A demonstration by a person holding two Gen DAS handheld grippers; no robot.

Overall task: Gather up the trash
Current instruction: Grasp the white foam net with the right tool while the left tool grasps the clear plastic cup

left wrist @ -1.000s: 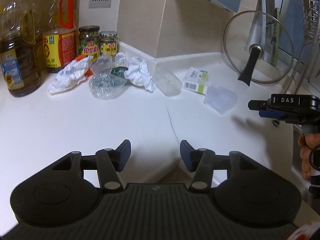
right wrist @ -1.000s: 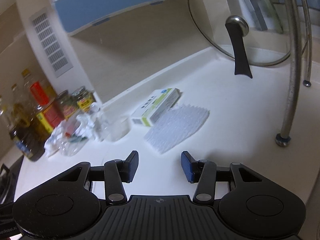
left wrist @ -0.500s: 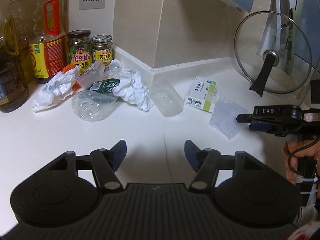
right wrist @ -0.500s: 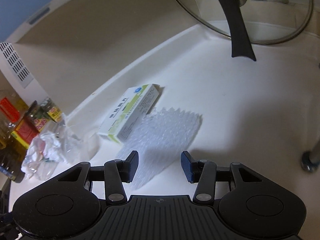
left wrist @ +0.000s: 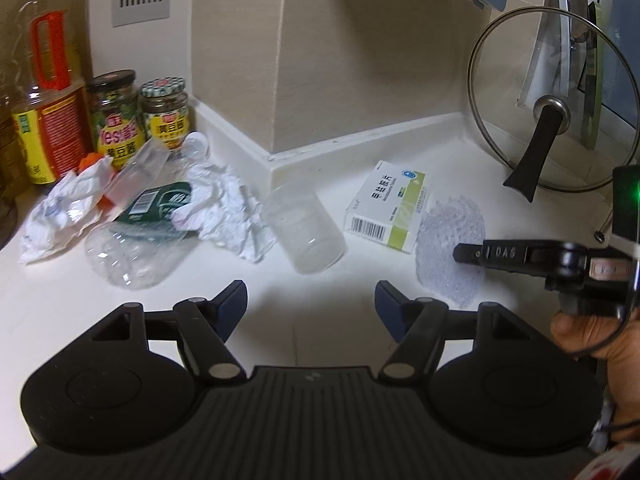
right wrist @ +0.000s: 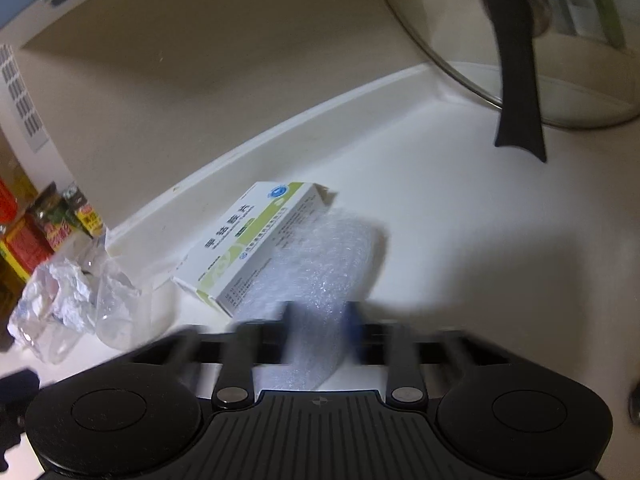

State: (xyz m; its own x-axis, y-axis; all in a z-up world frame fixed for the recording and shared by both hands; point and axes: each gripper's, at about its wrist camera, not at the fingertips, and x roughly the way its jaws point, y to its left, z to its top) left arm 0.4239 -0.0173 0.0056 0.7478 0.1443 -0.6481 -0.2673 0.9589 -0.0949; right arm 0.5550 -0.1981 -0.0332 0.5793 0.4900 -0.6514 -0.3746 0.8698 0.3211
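Home kitchen: oil bottle (left wrist: 48, 80), pot lid (left wrist: 552, 100).

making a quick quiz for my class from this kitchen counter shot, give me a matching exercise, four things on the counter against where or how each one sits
Things
1. bubble wrap
2. medicine box
3. clear plastic cup
4. glass lid

Places or states
A. propped upright against the wall
B. lying on its side between the crumpled paper and the box
C. between the fingers of the right gripper
D. flat on the counter, barcode end toward the left wrist camera

Pairs: 1-C, 2-D, 3-B, 4-A
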